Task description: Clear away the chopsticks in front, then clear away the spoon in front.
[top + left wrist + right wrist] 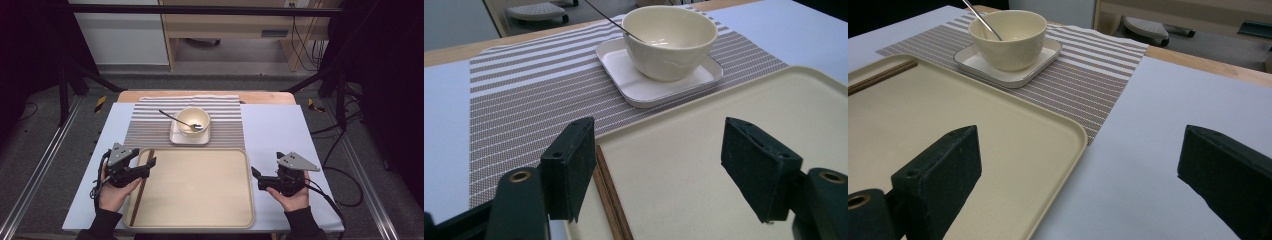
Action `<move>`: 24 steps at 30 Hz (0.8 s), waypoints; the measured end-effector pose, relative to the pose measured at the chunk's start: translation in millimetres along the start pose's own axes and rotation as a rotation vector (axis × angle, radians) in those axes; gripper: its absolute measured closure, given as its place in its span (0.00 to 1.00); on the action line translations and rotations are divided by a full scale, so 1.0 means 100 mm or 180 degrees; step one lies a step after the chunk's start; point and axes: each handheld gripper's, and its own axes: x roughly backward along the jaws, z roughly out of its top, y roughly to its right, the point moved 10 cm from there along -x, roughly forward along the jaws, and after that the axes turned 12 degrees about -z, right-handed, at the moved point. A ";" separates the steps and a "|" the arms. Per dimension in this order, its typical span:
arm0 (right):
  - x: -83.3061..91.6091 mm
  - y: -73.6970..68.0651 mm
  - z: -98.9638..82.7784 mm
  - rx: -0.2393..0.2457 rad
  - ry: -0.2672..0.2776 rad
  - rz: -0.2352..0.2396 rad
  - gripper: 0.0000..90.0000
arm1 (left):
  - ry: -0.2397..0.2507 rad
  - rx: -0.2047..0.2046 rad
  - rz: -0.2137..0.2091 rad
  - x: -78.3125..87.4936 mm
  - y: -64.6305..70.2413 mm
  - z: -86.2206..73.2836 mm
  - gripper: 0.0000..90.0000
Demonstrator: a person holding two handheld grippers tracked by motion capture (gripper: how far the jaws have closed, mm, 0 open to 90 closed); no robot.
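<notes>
Here, both claws hover with nothing in them over a cream tray point(200, 195).
The tray lies between the claws; brown chopsticks point(141, 186) lie in it directly under the wide-open, empty left gripper point(150, 164). The right gripper point(256, 176), also spread wide and empty, hangs just off the tray's other edge.

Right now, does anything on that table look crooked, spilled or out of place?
Nothing spilled or broken. The chopsticks lie along the left inner edge of the tray, the bowl sits upright on its square plate, and the spoon rests in the bowl. Only the striped mat's far edge looks slightly rumpled.
</notes>
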 end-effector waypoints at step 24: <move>0.03 0.04 0.02 -0.0050 0.0033 -0.0002 0.04 | 0.0119 -0.0107 0.0032 -0.26 -0.12 0.52 0.23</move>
